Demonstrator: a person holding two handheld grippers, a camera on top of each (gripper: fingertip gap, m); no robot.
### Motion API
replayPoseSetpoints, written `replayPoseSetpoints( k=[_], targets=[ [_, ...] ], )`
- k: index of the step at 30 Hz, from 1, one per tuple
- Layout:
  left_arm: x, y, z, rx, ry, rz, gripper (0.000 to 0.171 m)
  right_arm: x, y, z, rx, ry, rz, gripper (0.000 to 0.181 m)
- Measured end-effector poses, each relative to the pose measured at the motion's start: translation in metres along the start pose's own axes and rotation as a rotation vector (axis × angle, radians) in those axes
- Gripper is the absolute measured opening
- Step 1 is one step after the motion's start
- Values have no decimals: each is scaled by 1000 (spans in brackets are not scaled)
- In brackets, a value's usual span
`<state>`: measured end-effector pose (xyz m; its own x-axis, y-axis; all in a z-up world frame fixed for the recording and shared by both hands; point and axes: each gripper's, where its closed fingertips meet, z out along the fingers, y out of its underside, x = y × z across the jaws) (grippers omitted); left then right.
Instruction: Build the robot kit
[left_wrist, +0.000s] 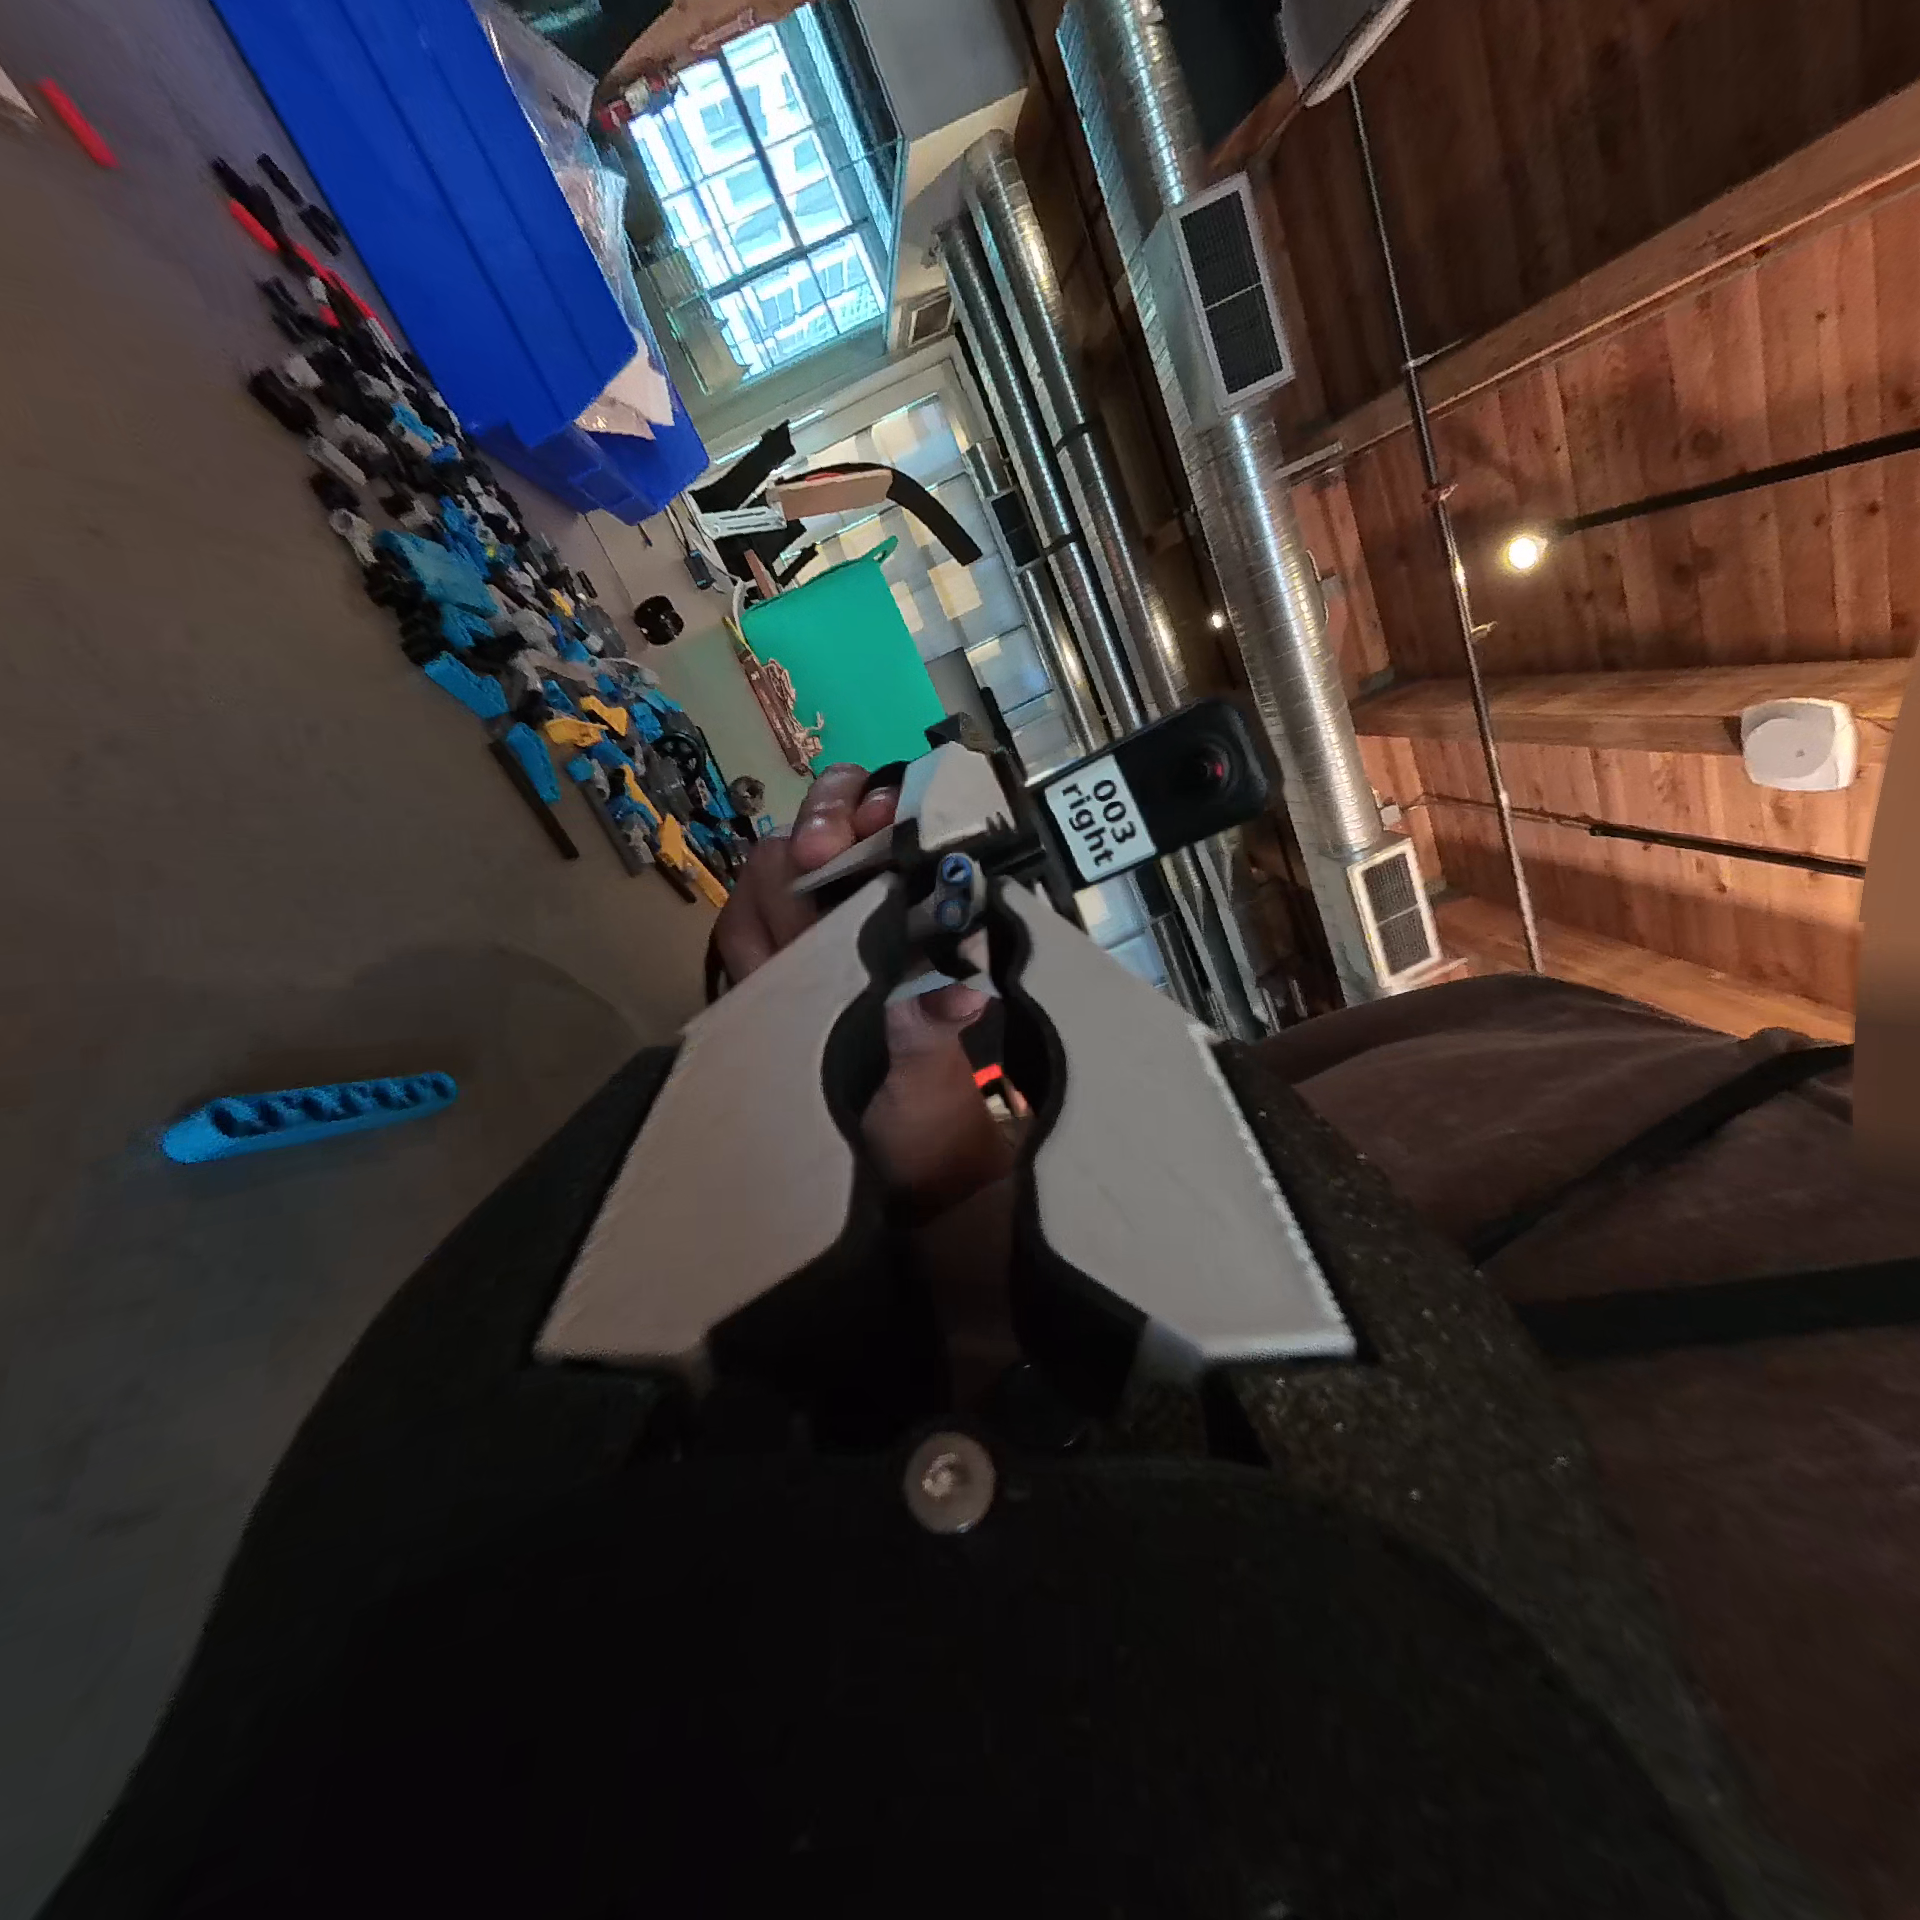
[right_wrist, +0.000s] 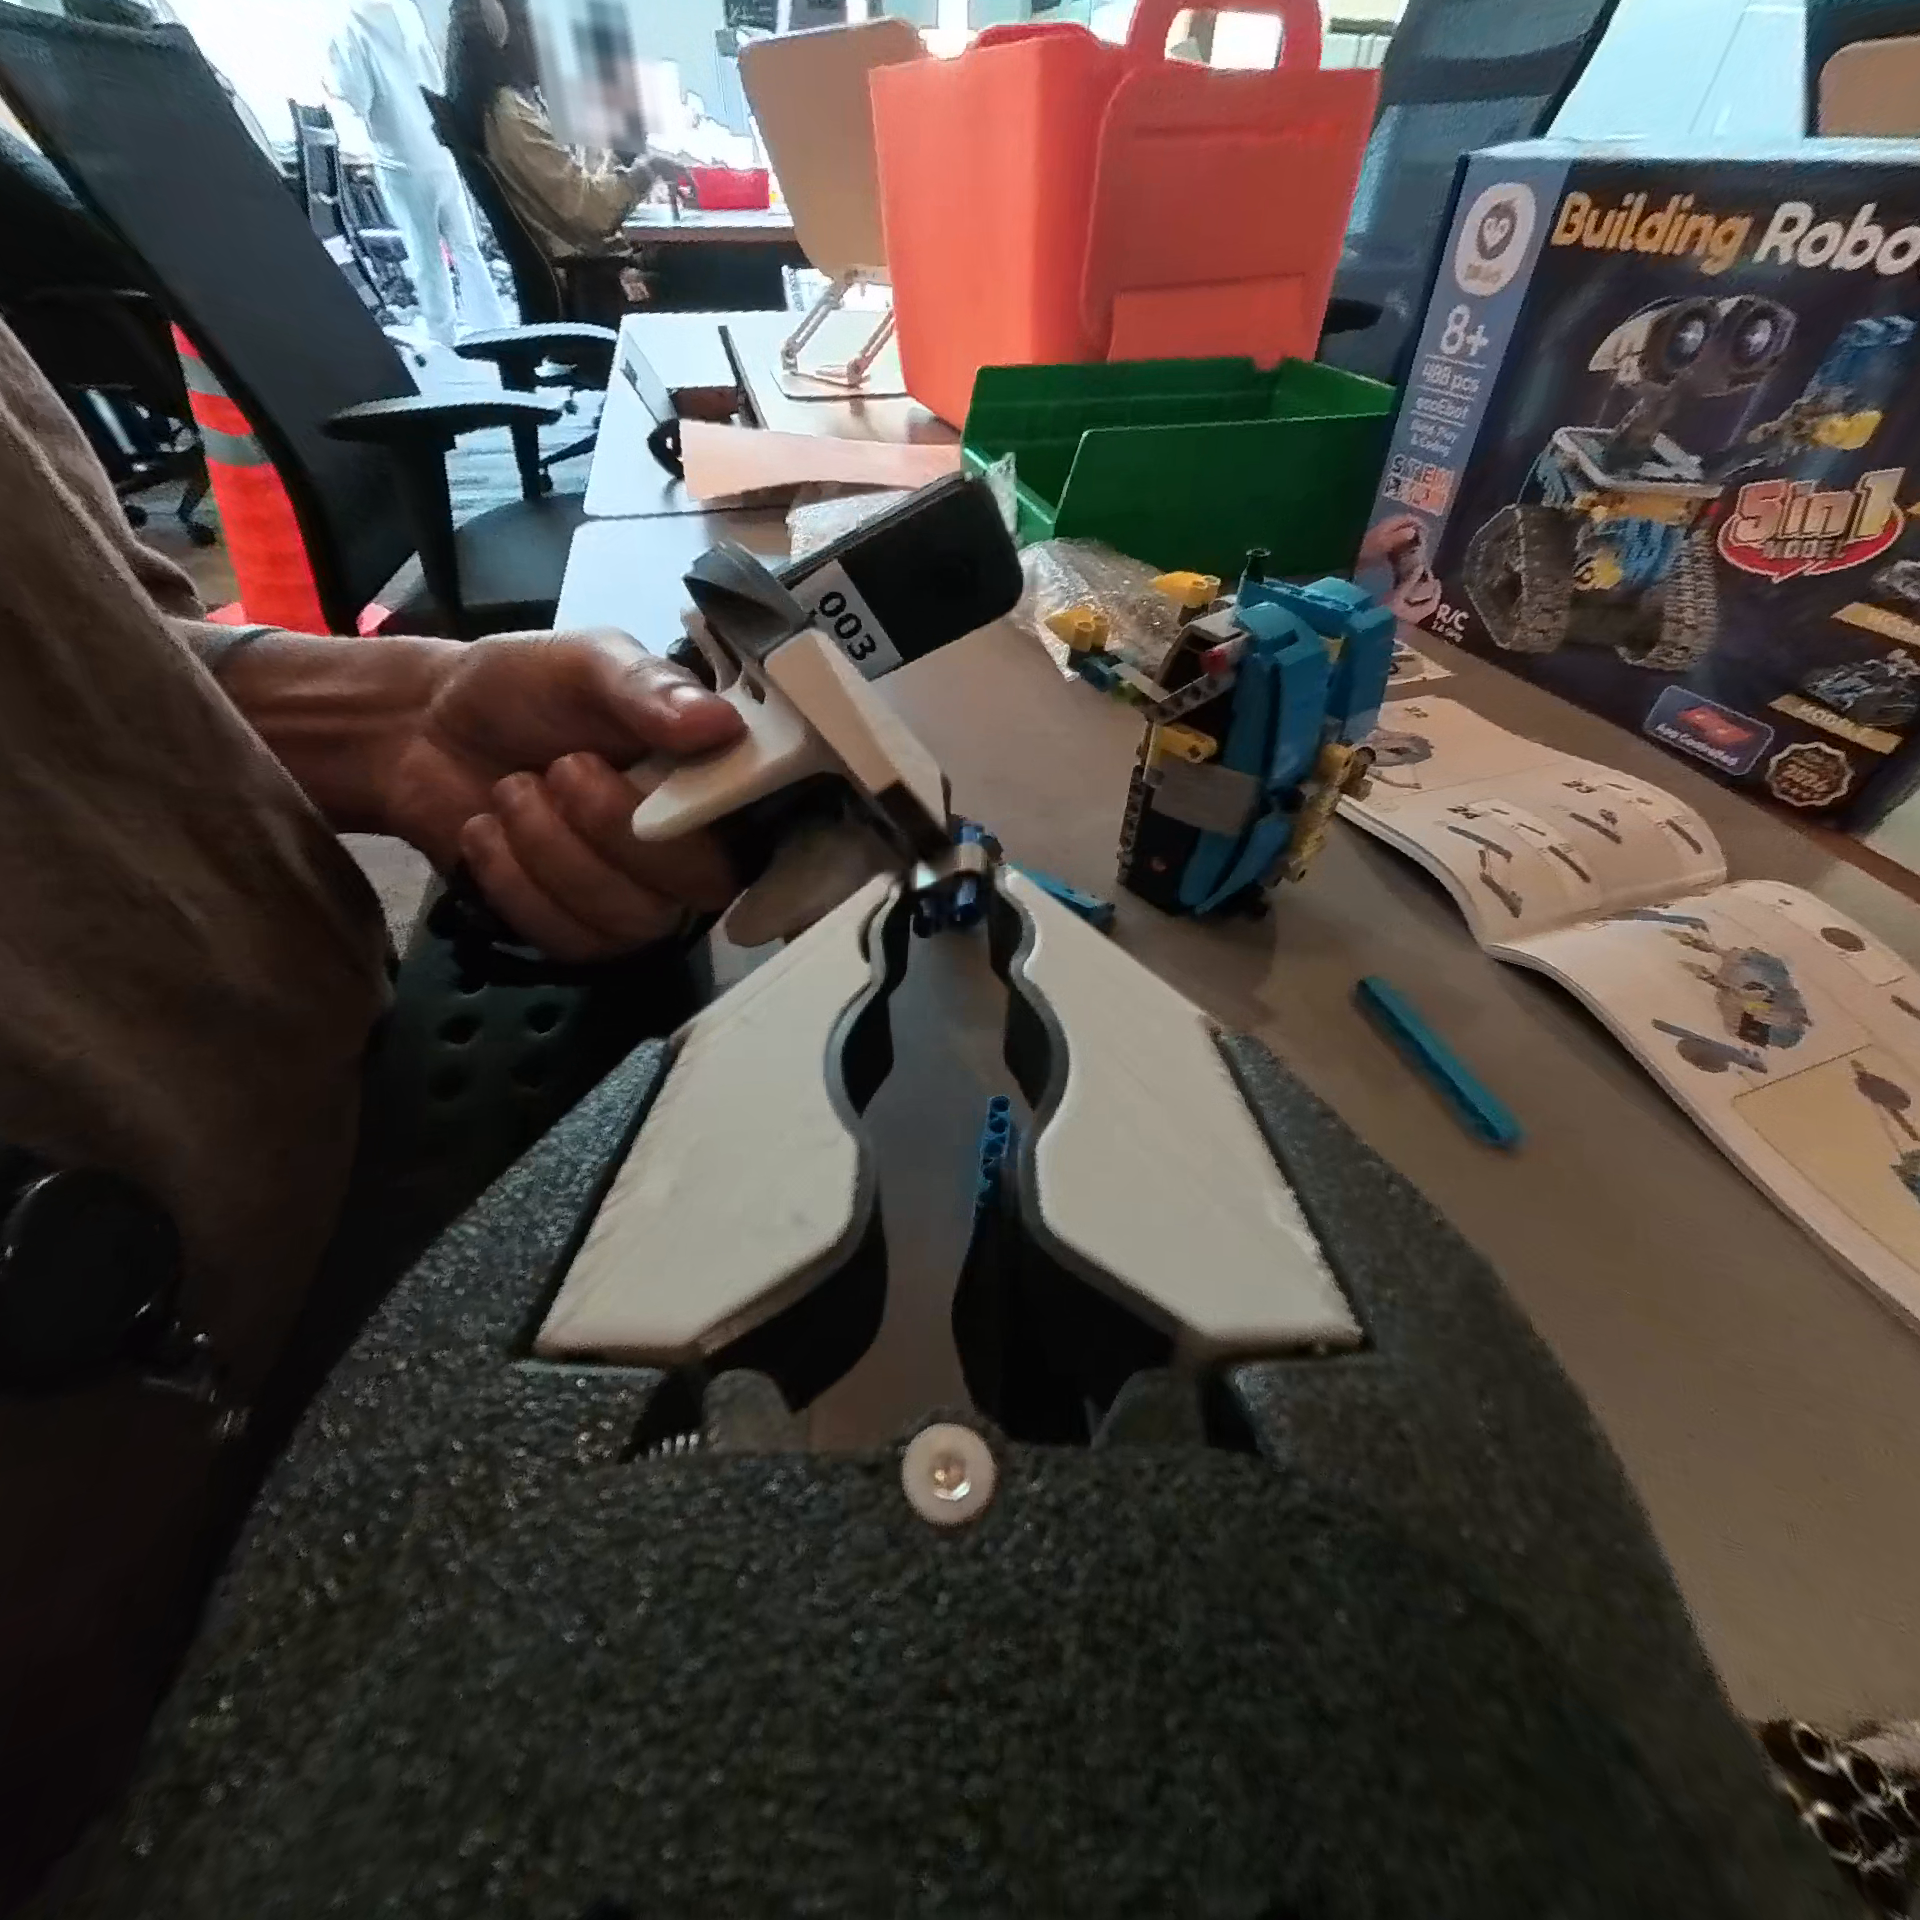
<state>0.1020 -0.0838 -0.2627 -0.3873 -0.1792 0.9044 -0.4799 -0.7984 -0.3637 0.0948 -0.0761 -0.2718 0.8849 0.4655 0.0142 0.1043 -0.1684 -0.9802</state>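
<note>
My left gripper (left_wrist: 948, 902) is shut on a small grey piece with blue pins (left_wrist: 954, 888), held above the table. My right gripper (right_wrist: 951, 896) is shut on a small blue pin piece (right_wrist: 948, 906). The two grippers meet tip to tip, and the two pieces touch. In the right wrist view the left gripper (right_wrist: 940, 847) comes in from the left, held by a hand (right_wrist: 551, 769), with the grey piece (right_wrist: 968, 858) at its tips. In the left wrist view the right gripper (left_wrist: 940, 805) faces mine, and its camera (left_wrist: 1174, 779) sits behind it.
A part-built blue and black robot model (right_wrist: 1257, 748) stands just beyond the tips. Blue beams (right_wrist: 1439, 1060) (left_wrist: 312, 1117) lie on the table. An open booklet (right_wrist: 1662, 935), a toy box (right_wrist: 1683, 447), a green bin (right_wrist: 1174, 447), an orange bag (right_wrist: 1122, 208), a parts pile (left_wrist: 520, 623) and blue bins (left_wrist: 447, 208) surround them. My left and right fingertips are right by each other.
</note>
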Motion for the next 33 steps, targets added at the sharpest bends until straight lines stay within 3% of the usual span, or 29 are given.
replayPoseSetpoints(
  k=[3, 6, 12, 13, 16, 20, 24, 29, 33],
  targets=[
    [-3, 2, -3, -48, -56, 82, 21, -5, 2, -2, -40, -94, 39, 14],
    [-5, 17, -1, -179, -101, 167, 20, -13, 9, -1, -115, -197, 51, 14],
    [-16, 20, -5, -227, -136, 103, 15, -15, 21, 4, -264, -275, -63, 15],
    [-18, 18, -6, -212, -137, 76, 6, -12, 22, 5, -280, -264, -81, 15],
    [-22, 9, -8, -154, -134, 11, 5, 2, 25, 11, -303, -194, -97, 21],
    [-17, -5, -10, -37, -78, -80, 7, 12, 18, 13, -238, -86, -101, 16],
    [-23, -20, -12, 113, -40, -215, 6, 23, 13, 16, -196, 105, -144, 41],
    [-20, -24, -5, 186, 18, -297, 7, 34, 9, 20, -146, 314, -130, 41],
    [-19, -25, -3, 193, 36, -311, 6, 31, 8, 20, -129, 296, -125, 30]
  ],
)
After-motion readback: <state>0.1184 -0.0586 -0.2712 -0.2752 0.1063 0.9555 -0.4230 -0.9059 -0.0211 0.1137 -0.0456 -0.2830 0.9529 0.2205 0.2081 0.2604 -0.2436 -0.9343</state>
